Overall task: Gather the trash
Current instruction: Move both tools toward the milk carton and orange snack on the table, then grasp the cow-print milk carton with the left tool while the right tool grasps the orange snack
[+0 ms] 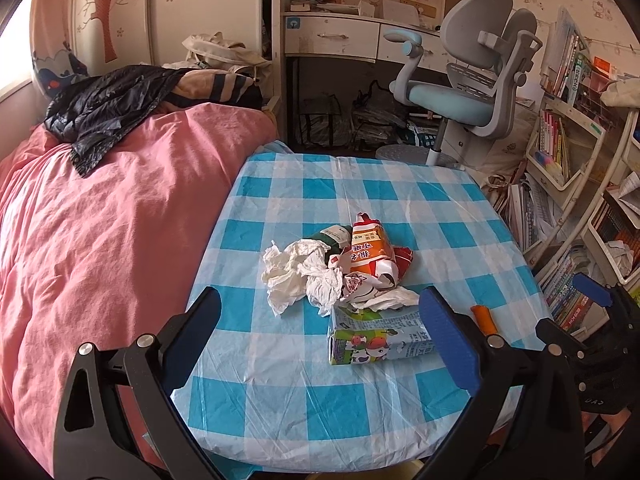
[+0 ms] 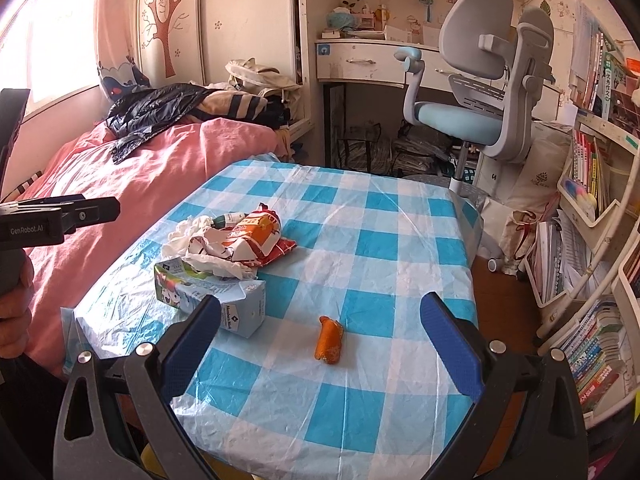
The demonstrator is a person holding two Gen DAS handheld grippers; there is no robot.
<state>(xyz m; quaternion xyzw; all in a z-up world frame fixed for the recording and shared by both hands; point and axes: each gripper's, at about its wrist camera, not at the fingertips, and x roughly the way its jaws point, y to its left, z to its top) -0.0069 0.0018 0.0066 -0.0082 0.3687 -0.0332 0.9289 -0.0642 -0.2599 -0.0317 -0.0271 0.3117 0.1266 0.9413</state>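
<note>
Trash all sits on the tabletop (image 2: 400, 240) with the blue checked cover, nothing picked up as far as I can see, so I judge the task barely begun or at its very start. Main pile is near the middle-left: crumpled tissues (image 1: 298, 270), an orange snack bag (image 1: 370, 250) leaning on them, a dark green bottle (image 1: 334, 236) half hidden behind the tissues, more torn wrappers mixed in. Milk carton (image 1: 376, 334) lies on its side just in front of the pile, touching the paper at its top edge. Small orange wrapper (image 2: 330, 339) lies alone, apart from the pile, toward the right side. My left gripper (image 1: 324, 332) hovers over the near edge with fingers spread wide, empty, carton sitting roughly between them but not gripped. My right gripper (image 2: 320, 336) likewise has fingers spread, empty, lined up around the small orange wrapper without touching it. No bin or bag for the trash shows in either view, so I can't tell where it goes. Pink bed (image 1: 100, 240) is beside the tabletop, desk chair (image 2: 480, 92) behind it. Left to do, by my reckoning: everything, pile, carton, and stray wrapper.
</note>
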